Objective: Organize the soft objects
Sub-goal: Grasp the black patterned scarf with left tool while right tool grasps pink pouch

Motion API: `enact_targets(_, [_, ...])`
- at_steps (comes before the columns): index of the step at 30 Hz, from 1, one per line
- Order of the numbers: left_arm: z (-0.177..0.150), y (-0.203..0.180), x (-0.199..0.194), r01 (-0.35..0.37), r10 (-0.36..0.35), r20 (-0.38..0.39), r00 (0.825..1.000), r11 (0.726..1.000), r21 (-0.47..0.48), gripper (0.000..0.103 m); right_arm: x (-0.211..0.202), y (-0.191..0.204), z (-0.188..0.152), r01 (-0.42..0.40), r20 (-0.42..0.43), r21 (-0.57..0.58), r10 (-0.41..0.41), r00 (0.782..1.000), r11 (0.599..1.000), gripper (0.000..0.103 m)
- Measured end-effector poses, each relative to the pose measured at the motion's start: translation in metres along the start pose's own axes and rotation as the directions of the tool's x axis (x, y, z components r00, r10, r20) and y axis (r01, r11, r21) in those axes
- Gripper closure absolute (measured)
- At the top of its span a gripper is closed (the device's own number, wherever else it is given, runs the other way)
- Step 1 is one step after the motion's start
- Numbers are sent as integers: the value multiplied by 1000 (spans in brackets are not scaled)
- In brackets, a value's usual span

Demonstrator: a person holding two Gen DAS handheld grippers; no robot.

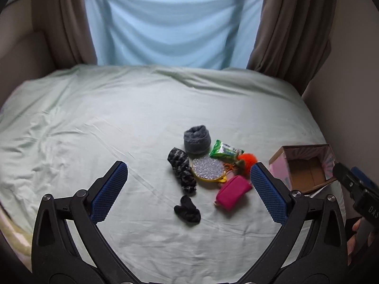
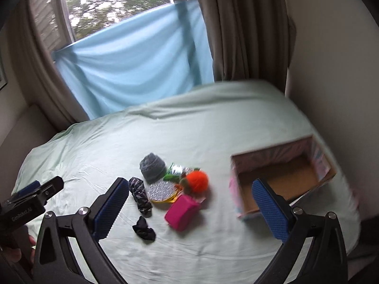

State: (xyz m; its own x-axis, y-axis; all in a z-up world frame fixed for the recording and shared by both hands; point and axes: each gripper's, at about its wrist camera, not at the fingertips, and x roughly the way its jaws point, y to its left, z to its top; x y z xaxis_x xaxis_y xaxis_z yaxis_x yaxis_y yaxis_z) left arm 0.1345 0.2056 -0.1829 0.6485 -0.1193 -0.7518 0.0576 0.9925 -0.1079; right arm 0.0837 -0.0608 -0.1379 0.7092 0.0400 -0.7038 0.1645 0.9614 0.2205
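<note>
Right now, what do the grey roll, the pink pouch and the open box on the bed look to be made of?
The grey roll looks like fleecy knit fabric: fuzzy, matte, folded on itself. The pink pouch looks like smooth textile or faux leather, with a faint sheen; which one is unclear. The open box looks like cardboard: raw brown inside, printed pink outside.

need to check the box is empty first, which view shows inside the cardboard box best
The right wrist view. It looks down into the open cardboard box, showing most of its bare brown floor, though the picture is motion-blurred. The left wrist view shows the box smaller at the right edge, partly hidden by the right gripper.
</note>
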Motion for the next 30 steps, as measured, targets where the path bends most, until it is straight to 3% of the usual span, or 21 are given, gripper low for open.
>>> enact_targets(7, [-9,43,118,71,-79,-137,987,995,-65,1,86,20,-36,70,-82,123,-60,995,990,0])
enact_targets(16, [-36,47,245,141,-142,-266,954,990,-20,1,186,28,-83,151,-167,215,-116,979,965,0])
enact_targets(24, [-61,45,309,181,-166,-336,927,983,13,6,257,24,-113,205,-221,270,-147,964,941,6])
enact_targets(30, [-74,42,336,177,-148,-370,917,983,44,16,273,22,-125,223,-244,285,-155,957,932,13])
